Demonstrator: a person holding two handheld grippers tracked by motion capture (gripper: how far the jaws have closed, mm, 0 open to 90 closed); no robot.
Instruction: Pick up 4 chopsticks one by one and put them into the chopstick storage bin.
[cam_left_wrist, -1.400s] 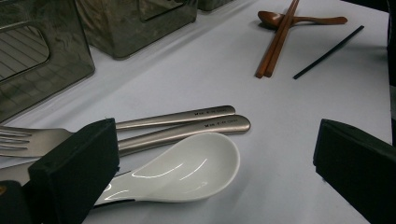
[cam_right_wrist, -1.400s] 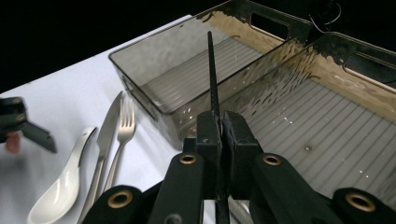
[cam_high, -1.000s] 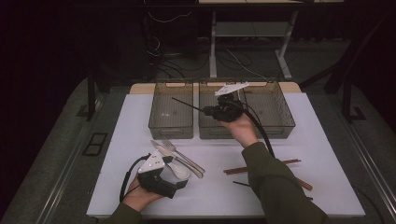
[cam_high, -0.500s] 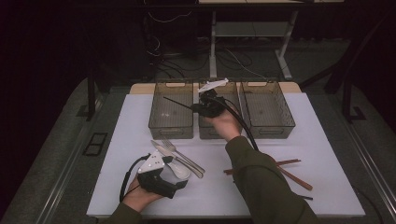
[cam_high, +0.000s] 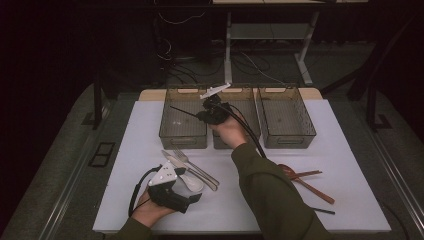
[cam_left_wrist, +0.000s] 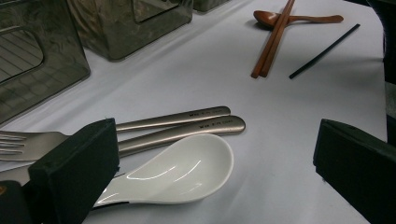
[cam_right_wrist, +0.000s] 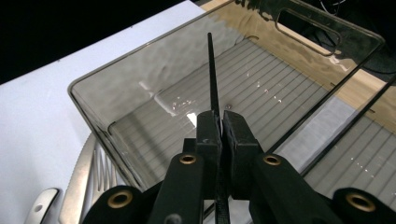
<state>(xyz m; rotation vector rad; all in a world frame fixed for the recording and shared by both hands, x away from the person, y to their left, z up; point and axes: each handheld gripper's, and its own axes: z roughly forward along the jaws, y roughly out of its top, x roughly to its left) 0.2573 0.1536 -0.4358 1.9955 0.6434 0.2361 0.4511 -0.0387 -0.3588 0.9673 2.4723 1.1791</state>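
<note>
My right gripper (cam_high: 204, 116) (cam_right_wrist: 219, 122) is shut on a thin black chopstick (cam_high: 182, 110) (cam_right_wrist: 212, 70). The stick points left, out over the empty left bin (cam_high: 182, 142) (cam_right_wrist: 140, 79). At the table's near left, my left gripper (cam_high: 194, 199) (cam_left_wrist: 215, 140) rests with its jaws wide open and nothing gripped. A white ceramic spoon (cam_high: 192, 184) (cam_left_wrist: 182, 170) lies between those jaws. A metal fork (cam_high: 197, 167) (cam_left_wrist: 28, 142) and knife (cam_high: 187, 170) (cam_left_wrist: 205, 126) lie just beyond it.
The middle bin (cam_high: 247, 135) and right bin (cam_high: 287, 137) stand in a row with the left one at the back. A wooden spoon (cam_high: 292, 172) (cam_left_wrist: 299, 18), brown chopsticks (cam_high: 315, 190) (cam_left_wrist: 273, 39) and another black chopstick (cam_high: 322, 211) (cam_left_wrist: 324, 51) lie at the near right.
My right gripper has carried the black chopstick leftward, from over the middle bin toward the left bin. The left gripper has stayed put.
</note>
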